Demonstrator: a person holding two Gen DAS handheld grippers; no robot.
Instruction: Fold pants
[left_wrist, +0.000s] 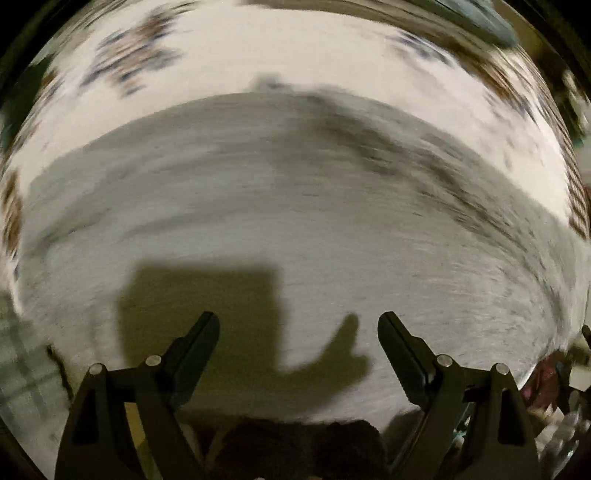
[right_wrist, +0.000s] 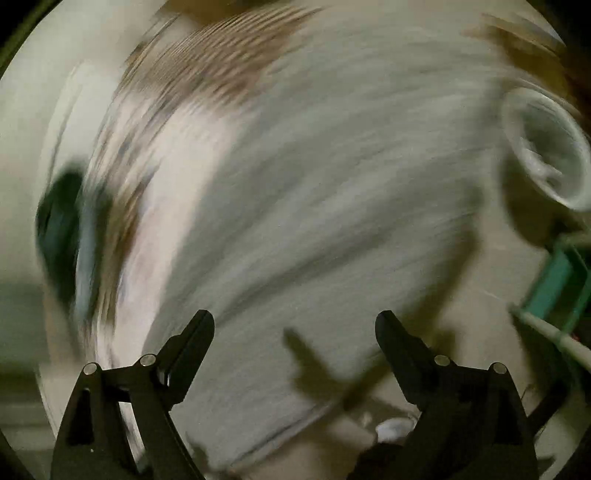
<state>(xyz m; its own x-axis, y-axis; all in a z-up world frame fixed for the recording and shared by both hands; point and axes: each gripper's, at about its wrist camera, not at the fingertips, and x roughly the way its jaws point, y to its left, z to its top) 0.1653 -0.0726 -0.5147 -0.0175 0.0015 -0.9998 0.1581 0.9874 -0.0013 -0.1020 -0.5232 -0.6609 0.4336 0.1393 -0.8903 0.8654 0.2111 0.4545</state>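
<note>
Both views are blurred by motion. Light grey pants (left_wrist: 295, 206) lie spread flat on a patterned white cloth (left_wrist: 221, 51) and fill most of the left wrist view. My left gripper (left_wrist: 298, 321) is open and empty above the pants' near part, casting a shadow on them. In the right wrist view the grey pants (right_wrist: 314, 184) stretch across the middle. My right gripper (right_wrist: 294, 320) is open and empty over the pants' near edge.
A white cup-like object (right_wrist: 546, 155) sits at the right. A green object (right_wrist: 554, 288) and a pale rod (right_wrist: 554, 339) lie at the right edge. A dark object (right_wrist: 59, 229) is at the left. A brown-patterned cloth border (right_wrist: 207, 62) runs along the top.
</note>
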